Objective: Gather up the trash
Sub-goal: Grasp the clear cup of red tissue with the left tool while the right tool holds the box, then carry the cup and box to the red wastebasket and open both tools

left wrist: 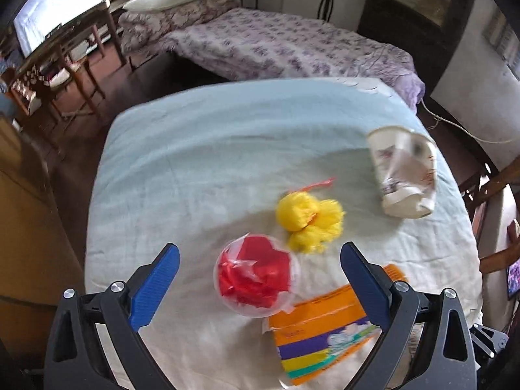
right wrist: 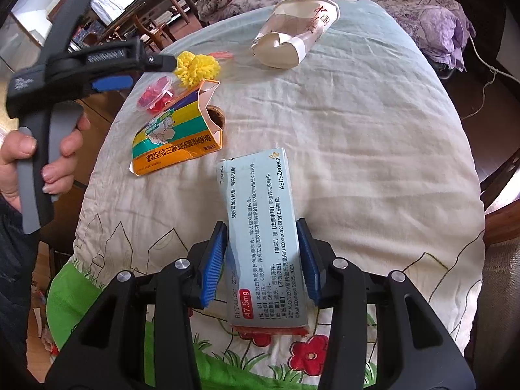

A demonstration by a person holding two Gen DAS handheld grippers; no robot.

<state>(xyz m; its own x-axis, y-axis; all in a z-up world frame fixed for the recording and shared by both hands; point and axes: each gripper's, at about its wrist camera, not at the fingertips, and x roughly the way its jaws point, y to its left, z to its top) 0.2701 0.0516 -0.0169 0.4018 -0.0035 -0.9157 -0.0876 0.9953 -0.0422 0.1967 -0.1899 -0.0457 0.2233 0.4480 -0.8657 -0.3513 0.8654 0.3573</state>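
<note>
We see the right gripper (right wrist: 262,260) w/ its jaws pinching a pale blue medicine box (right wrist: 263,227) by its long sides, blue pads flat against both edges; the box's far end points out over the cloth-covered tabletop (right wrist: 373,149). The left gripper (left wrist: 260,279) hangs over the tabletop's left part w/ jaws spread wide, nothing between the pads. Directly below/between them in the left wrist view sits a clear round container w/ red scraps (left wrist: 256,274), resting on the cloth. Just beyond it lies a yellow pompom-like puff (left wrist: 310,224) w/ an orange strip at its far side. An orange carton w/ rainbow stripes (left wrist: 321,328) lies just beside the container, on the right-jaw side, partly under that jaw in the picture. A crushed paper cup (left wrist: 404,172) lies on its side, well apart toward the far right of the cloth. In the right wrist view, a hand (right wrist: 35,162) grips the left gripper's handle at the tabletop's left edge. Behind: a bed w/ a purple floral cover (left wrist: 276,42).
</note>
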